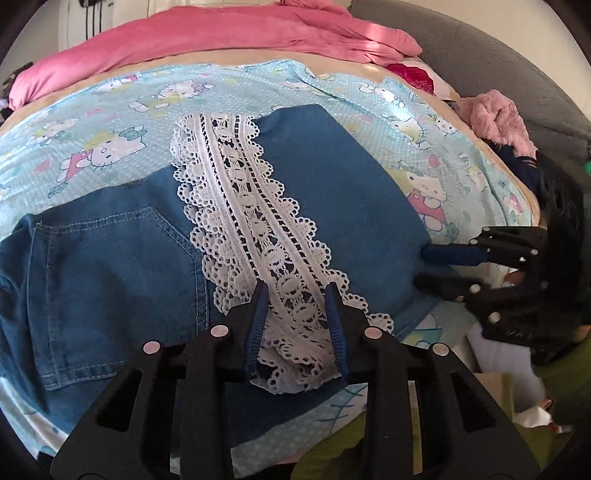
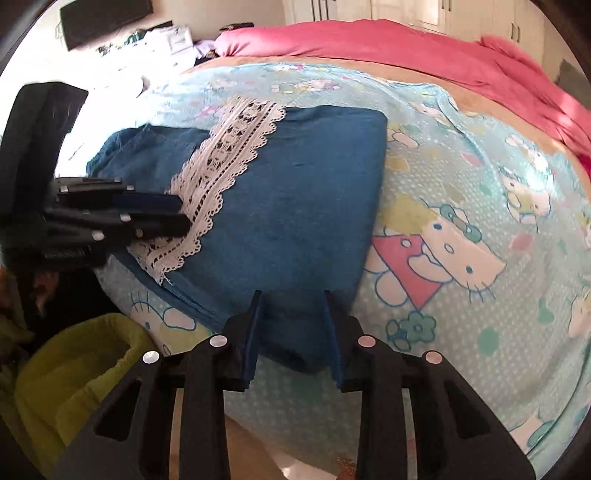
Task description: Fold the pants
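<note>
The blue denim pants with a white lace strip down the leg (image 1: 110, 258) lie folded on the bed, on a light-blue cartoon-cat bedsheet (image 1: 110, 140), with a rumpled pink quilt (image 1: 221, 33) behind them. A back pocket faces up on the left part in the left wrist view.

The left tongs (image 1: 297, 291) stand over the near end of the lace strip (image 1: 236, 192); their blue-padded fingers are set a little apart with lace and denim between them, though whether the pads press the cloth cannot be told for sure. The right tongs (image 2: 291, 299) sit at the near edge of the folded denim (image 2: 295, 192), jaws likewise partly spread with the blue cloth's edge lying between them. In the left wrist view they reach in from the right, tips at the denim's right edge.

A yellow-green fabric bin (image 2: 85, 362) stands below the bed's edge, and a fuzzy pink cloth (image 1: 495, 118) rests at the far right.
</note>
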Motion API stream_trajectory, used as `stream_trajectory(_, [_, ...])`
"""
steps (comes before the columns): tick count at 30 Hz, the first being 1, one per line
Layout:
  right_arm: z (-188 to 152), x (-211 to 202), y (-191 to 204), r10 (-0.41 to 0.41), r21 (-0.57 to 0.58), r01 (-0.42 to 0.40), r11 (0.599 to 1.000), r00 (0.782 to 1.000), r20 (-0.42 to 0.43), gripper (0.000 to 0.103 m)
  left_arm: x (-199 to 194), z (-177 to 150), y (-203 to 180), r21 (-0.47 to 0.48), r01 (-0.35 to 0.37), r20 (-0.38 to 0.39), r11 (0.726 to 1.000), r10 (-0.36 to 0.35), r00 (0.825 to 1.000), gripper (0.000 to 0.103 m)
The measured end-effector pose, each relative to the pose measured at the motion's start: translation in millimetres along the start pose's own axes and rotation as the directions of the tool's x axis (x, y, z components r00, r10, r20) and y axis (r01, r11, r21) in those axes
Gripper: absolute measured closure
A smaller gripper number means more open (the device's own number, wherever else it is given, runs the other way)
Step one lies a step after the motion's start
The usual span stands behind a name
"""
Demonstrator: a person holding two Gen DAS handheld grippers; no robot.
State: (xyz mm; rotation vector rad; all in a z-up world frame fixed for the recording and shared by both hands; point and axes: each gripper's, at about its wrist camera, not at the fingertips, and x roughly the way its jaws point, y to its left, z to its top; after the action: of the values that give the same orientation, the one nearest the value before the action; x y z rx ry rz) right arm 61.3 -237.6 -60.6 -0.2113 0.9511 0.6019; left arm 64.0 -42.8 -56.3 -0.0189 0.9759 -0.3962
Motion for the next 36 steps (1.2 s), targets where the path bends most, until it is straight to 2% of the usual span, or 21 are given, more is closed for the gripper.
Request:
stream_trajectory(5, [3,-1,1,-0.006,-0.011,0.006,1.000,1.000,-0.002,0.075,-7,1,6,-0.031,0.030,0.013,0.999,-0.030,0.999,0.079])
stream_trajectory(6, [3,-5,1,-0.003,-0.012,0.003,1.000,1.000,0.004,0.074,-11,2,5,-0.035,0.032,0.025,0.999,-0.031,0.999,0.075])
stream_trajectory(7, [8,-9,2,-0.005,-0.017,0.005,1.000,1.000,0.018,0.072,-18,4,4,-0.029,0.028,0.049,0.999,-0.027,0.998,0.066])
stream_trajectory(9, [16,-20,-2,-0.030,-0.012,0.031,0.999,0.998,0.063,0.071,-32,6,-1,-0.006,0.012,0.090,1.000,-0.012,0.996,0.061])
stream_trajectory(11, [28,-30,-9,-0.043,0.019,0.041,0.999,0.993,0.114,0.065,-38,8,-7,0.009,0.016,0.105,1.000,-0.017,0.994,0.060])
stream_trajectory(13, [39,-33,-14,-0.045,0.037,0.040,0.999,0.989,0.139,0.058,-35,7,-12,0.025,0.012,0.092,1.000,-0.015,0.996,0.058])
stream_trajectory(16, [62,-30,-16,-0.060,0.018,0.058,0.998,0.985,0.161,0.058,-19,1,-17,0.051,-0.005,0.031,0.999,0.004,1.000,0.058])
stream_trajectory(18, [77,-23,-17,-0.075,0.000,0.076,0.997,0.986,0.150,0.058,-6,-4,-20,0.070,-0.025,-0.017,0.997,0.026,1.000,0.058])
stream_trajectory(20, [91,-12,-17,-0.082,-0.010,0.084,0.996,0.987,0.140,0.058,-3,-6,-23,0.092,-0.045,-0.020,0.995,0.047,0.999,0.058])
stream_trajectory(27, [138,42,-20,-0.073,-0.030,0.075,0.997,0.995,0.060,0.058,-5,-6,-19,0.079,-0.025,-0.019,0.997,0.026,0.999,0.055])
stream_trajectory(32, [152,93,-35,-0.118,0.003,0.118,0.993,0.992,-0.050,0.058,-5,-7,-19,0.086,-0.021,-0.015,0.996,0.022,1.000,0.053])
stream_trajectory(36, [159,106,-40,-0.125,0.025,0.126,0.992,0.991,-0.046,0.057,-7,-9,-19,0.085,-0.020,-0.011,0.996,0.021,1.000,0.051])
